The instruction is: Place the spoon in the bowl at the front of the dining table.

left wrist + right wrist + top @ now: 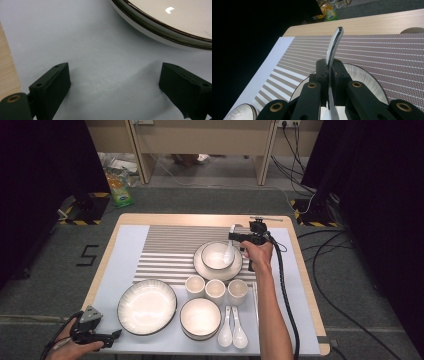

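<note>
Spoon (333,47): white glazed ceramic, curved handle, glossy. Pinched by the handle in the right gripper (329,75), jaws pressed tight on it, handle tip rising past the pads. Bowl end of spoon (229,251) down inside the small bowl (217,255), landmark for all places below.

Handling, judged: light, rigid, brittle; glaze slick against the flat black pads, so prone to swivel or slip if the grip eases. Best hold mid-handle, across the narrow width, as now. Chipping risk on contact with the small bowl's rim; slow set-down advised.

Small bowl: white, ribbed inside, dark rim, nested on a saucer plate (200,265) of the same ware. Both on a striped woven placemat (170,247), brown and white, dotted texture close up.

Toward the person from the small bowl: three small cups (215,289) in a row, then a medium bowl (200,316) and two spare spoons (232,332) side by side, just right of it. Nearer and left of the small bowl: large ribbed bowl (147,306), glossy, dark rim.

All on a pale blue mat (125,245) over a light wood table (205,219).

Left gripper (92,336): well left and nearest the person from the small bowl, jaws spread wide, nothing between, resting low over the pale blue mat just beside the large ribbed bowl.
</note>
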Demonstrator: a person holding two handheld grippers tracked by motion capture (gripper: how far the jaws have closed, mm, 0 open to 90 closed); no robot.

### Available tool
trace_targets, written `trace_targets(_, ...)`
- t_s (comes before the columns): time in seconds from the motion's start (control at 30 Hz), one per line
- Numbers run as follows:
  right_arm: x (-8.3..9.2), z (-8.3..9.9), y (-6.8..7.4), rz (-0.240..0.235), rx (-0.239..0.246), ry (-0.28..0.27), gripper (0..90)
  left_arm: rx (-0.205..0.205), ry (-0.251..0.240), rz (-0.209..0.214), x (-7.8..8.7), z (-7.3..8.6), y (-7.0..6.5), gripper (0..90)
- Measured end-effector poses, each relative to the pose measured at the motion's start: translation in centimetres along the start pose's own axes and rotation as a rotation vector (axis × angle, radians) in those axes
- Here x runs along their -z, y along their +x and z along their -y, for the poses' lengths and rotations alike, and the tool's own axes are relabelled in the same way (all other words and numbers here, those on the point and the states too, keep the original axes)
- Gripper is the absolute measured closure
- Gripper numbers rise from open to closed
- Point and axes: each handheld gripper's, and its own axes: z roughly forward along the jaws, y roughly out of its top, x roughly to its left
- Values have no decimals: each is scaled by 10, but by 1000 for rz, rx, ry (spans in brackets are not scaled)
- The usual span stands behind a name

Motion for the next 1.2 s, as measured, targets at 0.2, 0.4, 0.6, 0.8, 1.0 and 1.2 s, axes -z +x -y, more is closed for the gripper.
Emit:
trace_targets(0.2, -3, 2, -2, 9, -6, 3, 853, 0, 0, 0, 0, 0, 0, 90)
trace_targets(0.4, -7, 4, -2, 24, -4, 12, 853, 0, -1, 0, 0, 0, 0, 90)
trace_targets(0.6, -11, 8, -4, 26, -13, 16, 852, -2, 5, -1, 0, 0, 0, 89)
trace_targets(0.8, -15, 13, -8, 37, -17, 26, 852, -1, 4, -1, 0, 0, 0, 89)
trace_targets(1.0, -19, 16, -9, 67, 9, 46, 851, -1, 1, 0, 0, 0, 0, 90)
trace_targets(1.2, -24, 18, -9, 91, 29, 62, 847, -1, 3, -1, 0, 0, 0, 90)
